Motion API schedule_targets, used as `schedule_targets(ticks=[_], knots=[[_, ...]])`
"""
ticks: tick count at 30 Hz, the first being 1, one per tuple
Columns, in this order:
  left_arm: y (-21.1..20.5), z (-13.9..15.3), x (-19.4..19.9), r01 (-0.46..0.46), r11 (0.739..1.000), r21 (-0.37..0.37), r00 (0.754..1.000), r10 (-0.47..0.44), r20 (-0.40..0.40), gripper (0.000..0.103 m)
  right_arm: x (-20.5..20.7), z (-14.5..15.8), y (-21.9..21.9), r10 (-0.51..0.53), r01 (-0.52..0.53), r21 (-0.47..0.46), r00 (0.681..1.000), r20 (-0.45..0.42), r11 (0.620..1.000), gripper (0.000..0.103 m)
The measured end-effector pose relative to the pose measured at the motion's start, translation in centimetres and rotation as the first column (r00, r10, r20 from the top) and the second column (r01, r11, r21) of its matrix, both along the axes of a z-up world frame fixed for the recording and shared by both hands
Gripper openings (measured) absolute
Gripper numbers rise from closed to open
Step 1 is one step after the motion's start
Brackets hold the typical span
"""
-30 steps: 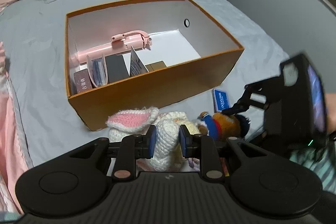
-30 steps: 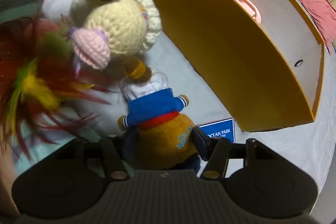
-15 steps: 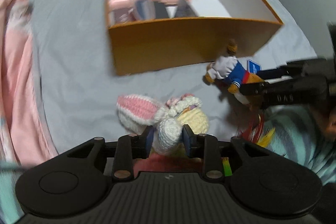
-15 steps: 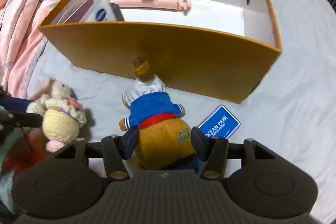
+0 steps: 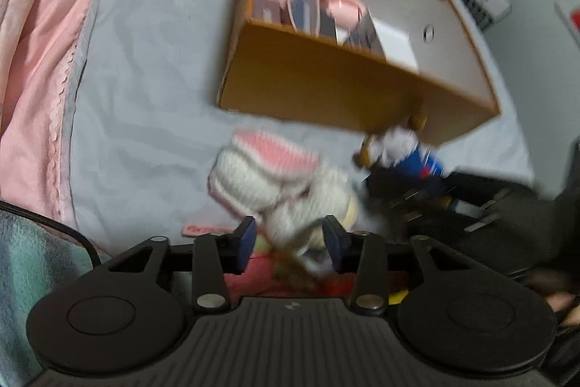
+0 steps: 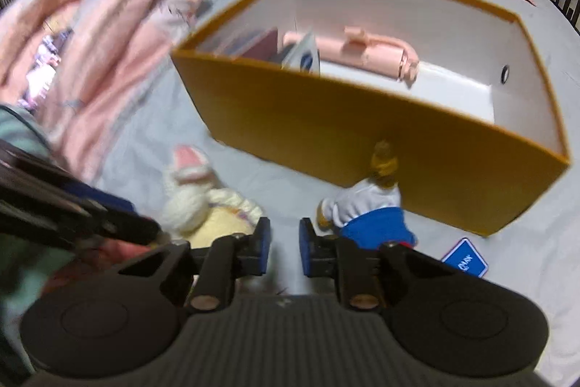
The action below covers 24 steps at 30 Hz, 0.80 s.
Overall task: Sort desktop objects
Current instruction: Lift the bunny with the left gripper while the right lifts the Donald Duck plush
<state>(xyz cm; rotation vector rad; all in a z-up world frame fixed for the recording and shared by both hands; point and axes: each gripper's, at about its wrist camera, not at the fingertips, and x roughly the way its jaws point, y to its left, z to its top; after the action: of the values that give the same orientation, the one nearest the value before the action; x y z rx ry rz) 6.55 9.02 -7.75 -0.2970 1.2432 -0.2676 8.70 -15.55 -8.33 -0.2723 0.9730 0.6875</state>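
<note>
Left gripper [image 5: 290,243] jaws have just been opening, right gripper [image 6: 284,247] closing (nothing between).

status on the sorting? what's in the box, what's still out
Done: pink stick and booklets sit in the orange box. In hand: nothing; left tool has just opened around the crochet bunny, right tool has just closed, empty. Left: bunny, bear, blue card on the bed.

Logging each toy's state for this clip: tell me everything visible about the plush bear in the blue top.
The plush bear looks soft, with golden-brown fur, a white collar or hood and a blue top. It lies on the grey bedsheet, its head at the orange box wall; contact is unclear. The right gripper is beside it, jaws closing on nothing. A blue card lies nearby.
</note>
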Motion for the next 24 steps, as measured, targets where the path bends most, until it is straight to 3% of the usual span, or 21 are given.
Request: schedule_targets(ticks=[3,4,8,11,13,19,22,24], knots=[[0.3,-0.2,0.8,-0.081,0.996,-0.028,0.997,0.08,-0.021,0.06,0.6,-1.5,0.7,0.005,-0.006,-0.017,0.999,-0.034,1.0,0.017],[0.0,-0.3,1.2,-0.093,0.995,-0.026,0.995,0.092,-0.033,0.061,0.4,-1.8,0.9,0.018,-0.018,-0.005,0.998,-0.056,1.0,0.013],[-1.3,-1.0,2.1,-0.071,0.997,0.001,0.994,0.071,-0.079,0.061,-1.3,-1.5,0.8,0.081,-0.076,0.062,0.993,-0.083,0.995,0.004],[-2.0,-1.7,1.8,-0.059,0.995,0.086,0.993,0.067,-0.098,0.064,-2.2,-1.1,0.6,0.12,-0.111,0.094,0.988,-0.093,0.989,0.003],[-1.9,-1.8,1.9,-0.069,0.993,0.093,0.992,0.078,-0.1,0.066,-2.4,-1.1,0.6,0.139,-0.123,0.132,0.982,-0.124,0.984,0.001],[-1.8,-2.5,2.2,-0.11,0.988,0.106,0.986,0.122,-0.113,0.078,-3.5,-1.1,1.4,0.201,-0.185,0.131,0.972,-0.121,0.974,0.002],[-2.2,-3.4,2.4,-0.107,0.988,0.114,0.986,0.119,-0.114,0.078,-4.2,-1.1,1.4,0.218,-0.199,0.144,0.966,-0.136,0.969,0.001],[-2.3,-3.3,2.2,-0.09,0.99,0.112,0.989,0.102,-0.104,0.069,-4.3,-1.2,1.3,0.204,-0.187,0.125,0.97,-0.135,0.974,0.001]])
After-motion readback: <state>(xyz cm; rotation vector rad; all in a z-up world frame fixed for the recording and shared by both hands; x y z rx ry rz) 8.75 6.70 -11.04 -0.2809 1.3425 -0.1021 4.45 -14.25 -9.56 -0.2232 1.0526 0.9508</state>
